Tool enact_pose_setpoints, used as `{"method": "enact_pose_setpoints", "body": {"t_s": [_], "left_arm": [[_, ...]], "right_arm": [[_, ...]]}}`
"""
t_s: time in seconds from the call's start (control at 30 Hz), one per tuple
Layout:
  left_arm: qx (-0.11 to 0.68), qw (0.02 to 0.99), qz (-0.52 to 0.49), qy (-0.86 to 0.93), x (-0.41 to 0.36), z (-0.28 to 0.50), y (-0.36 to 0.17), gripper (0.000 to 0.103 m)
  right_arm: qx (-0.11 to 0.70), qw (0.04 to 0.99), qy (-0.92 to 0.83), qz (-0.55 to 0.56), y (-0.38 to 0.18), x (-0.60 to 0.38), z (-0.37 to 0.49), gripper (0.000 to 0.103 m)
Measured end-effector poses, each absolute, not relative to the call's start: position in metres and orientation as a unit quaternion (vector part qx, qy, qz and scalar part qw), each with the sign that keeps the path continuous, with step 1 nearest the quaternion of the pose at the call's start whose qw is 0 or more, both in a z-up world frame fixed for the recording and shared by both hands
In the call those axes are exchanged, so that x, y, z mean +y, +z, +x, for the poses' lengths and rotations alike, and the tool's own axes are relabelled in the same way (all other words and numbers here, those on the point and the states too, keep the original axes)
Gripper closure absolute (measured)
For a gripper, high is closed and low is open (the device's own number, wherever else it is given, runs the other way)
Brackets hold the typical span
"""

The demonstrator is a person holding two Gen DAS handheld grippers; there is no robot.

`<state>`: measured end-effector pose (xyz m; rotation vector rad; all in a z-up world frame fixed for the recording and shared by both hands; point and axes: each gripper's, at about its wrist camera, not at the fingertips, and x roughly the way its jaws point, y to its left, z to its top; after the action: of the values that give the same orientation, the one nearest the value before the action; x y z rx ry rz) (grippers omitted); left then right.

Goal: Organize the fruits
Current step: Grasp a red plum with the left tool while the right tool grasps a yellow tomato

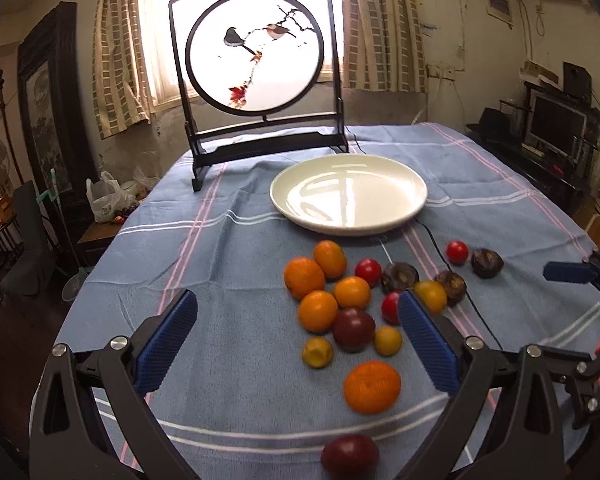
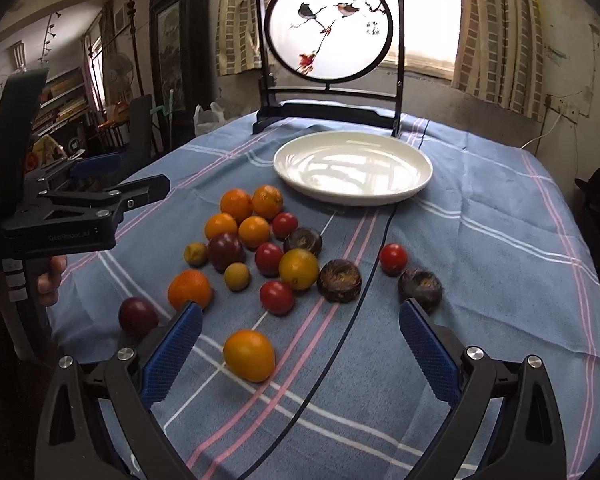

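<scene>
A white plate [image 1: 414, 204] [image 2: 422, 184] stands empty on the blue striped cloth. In front of it lie several loose fruits: oranges [image 1: 304, 278] [image 2: 236, 204], red cherry tomatoes [image 1: 368, 272] [image 2: 276, 297], dark plums [image 1: 353, 328] [image 2: 225, 251], small yellow fruits [image 1: 317, 352] [image 2: 249, 355] and dark brown chestnut-like ones [image 1: 487, 263] [image 2: 339, 281]. My left gripper [image 1: 298, 336] is open and empty above the near fruits. My right gripper [image 2: 300, 346] is open and empty, with a yellow fruit between its fingers' span. The left gripper also shows in the right wrist view [image 2: 140, 184].
A black framed round screen with painted birds [image 1: 256, 48] [image 2: 330, 24] stands behind the plate. A black cable [image 2: 364, 280] runs across the cloth beside the fruits. The table edge drops off left and right; furniture surrounds it.
</scene>
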<state>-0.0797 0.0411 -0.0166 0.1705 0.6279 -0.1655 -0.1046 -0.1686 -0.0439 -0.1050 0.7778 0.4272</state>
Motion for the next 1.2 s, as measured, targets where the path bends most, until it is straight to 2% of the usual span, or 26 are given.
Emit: {"method": "enact_pose_setpoints", "body": {"t_s": [0.2, 0.4, 0.57, 0.73, 0.8, 0.9, 0.97, 1.03, 1.07, 1.1, 1.13, 1.2], "left_arm": [[0.344, 0.92, 0.134, -0.133, 0.042, -0.116, -0.049, 0.005], [0.38, 0.905, 0.124, -0.149, 0.042, -0.122, -0.072, 0.005], [0.41, 0.892, 0.108, -0.156, 0.039, -0.116, -0.088, 0.005], [0.423, 0.888, 0.099, -0.152, 0.039, -0.11, -0.095, 0.005], [0.426, 0.887, 0.092, -0.151, 0.041, -0.108, -0.095, 0.005], [0.427, 0.886, 0.093, -0.152, 0.042, -0.107, -0.095, 0.005], [0.426, 0.886, 0.097, -0.157, 0.04, -0.109, -0.095, 0.014], [0.441, 0.877, 0.092, -0.167, 0.039, -0.107, -0.097, 0.037], [0.45, 0.872, 0.086, -0.172, 0.039, -0.106, -0.099, 0.042], [0.457, 0.868, 0.082, -0.177, 0.039, -0.105, -0.101, 0.055], [0.456, 0.868, 0.085, -0.177, 0.039, -0.105, -0.101, 0.061], [0.457, 0.867, 0.08, -0.184, 0.039, -0.106, -0.1, 0.063]], "right_arm": [[0.403, 0.876, 0.242, -0.108, -0.07, -0.147, -0.116, 0.004], [0.421, 0.864, 0.256, -0.108, -0.076, -0.134, -0.11, 0.005], [0.455, 0.844, 0.254, -0.126, -0.087, -0.124, -0.099, 0.021], [0.459, 0.835, 0.266, -0.144, -0.094, -0.121, -0.1, 0.057], [0.458, 0.835, 0.268, -0.143, -0.094, -0.122, -0.099, 0.066], [0.46, 0.833, 0.274, -0.138, -0.094, -0.126, -0.1, 0.066], [0.461, 0.833, 0.275, -0.136, -0.093, -0.129, -0.101, 0.066], [0.462, 0.833, 0.273, -0.133, -0.094, -0.131, -0.098, 0.066], [0.462, 0.834, 0.271, -0.132, -0.094, -0.132, -0.098, 0.066], [0.462, 0.835, 0.268, -0.131, -0.093, -0.132, -0.098, 0.066], [0.462, 0.836, 0.267, -0.13, -0.093, -0.133, -0.097, 0.066], [0.461, 0.837, 0.265, -0.129, -0.092, -0.135, -0.098, 0.066]]}}
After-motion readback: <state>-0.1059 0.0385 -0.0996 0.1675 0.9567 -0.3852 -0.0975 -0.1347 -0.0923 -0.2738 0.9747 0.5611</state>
